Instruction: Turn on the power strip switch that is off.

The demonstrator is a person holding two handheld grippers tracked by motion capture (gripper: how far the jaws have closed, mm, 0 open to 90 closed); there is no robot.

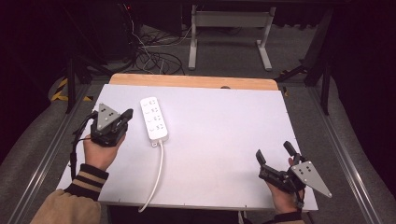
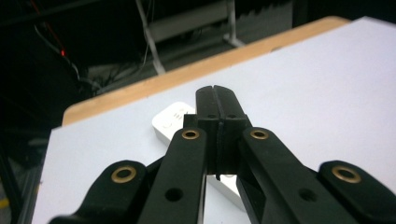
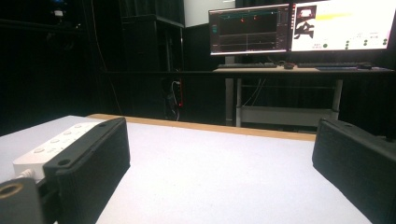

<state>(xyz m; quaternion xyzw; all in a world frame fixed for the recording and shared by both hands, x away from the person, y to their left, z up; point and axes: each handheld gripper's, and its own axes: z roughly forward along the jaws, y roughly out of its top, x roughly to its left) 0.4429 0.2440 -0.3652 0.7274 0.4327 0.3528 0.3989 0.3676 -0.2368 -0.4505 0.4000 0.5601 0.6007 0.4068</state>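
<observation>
Power strip (image 1: 154, 119): white, long and narrow, lying flat on the desk (image 1: 224, 154), left of centre. Long axis runs near-to-far in the high view, tilted slightly so the far end leans left. The cord end points toward the person; the white cord (image 1: 156, 175) leaves that end and runs down past the near desk edge. Top face carries rows of sockets, 4 groups as far as the high view resolves.

Left gripper (image 1: 127, 114): held just left of the power strip, near it but not touching. Jaws pressed together with nothing between them. Left hand (image 1: 98, 151) in a striped cuff sits under it.

Right gripper (image 1: 273, 151): near the desk's right front corner, well apart from the power strip. Jaws wide apart, nothing between them.

View differences: the left gripper view shows the closed jaws meeting in 1 seam, with the power strip (image 2: 173, 121) lying beyond and beneath them. The right gripper view shows the power strip (image 3: 51, 144) low at left behind 1 jaw, plus 2 lit monitors (image 3: 299, 28) on a far table.
</observation>
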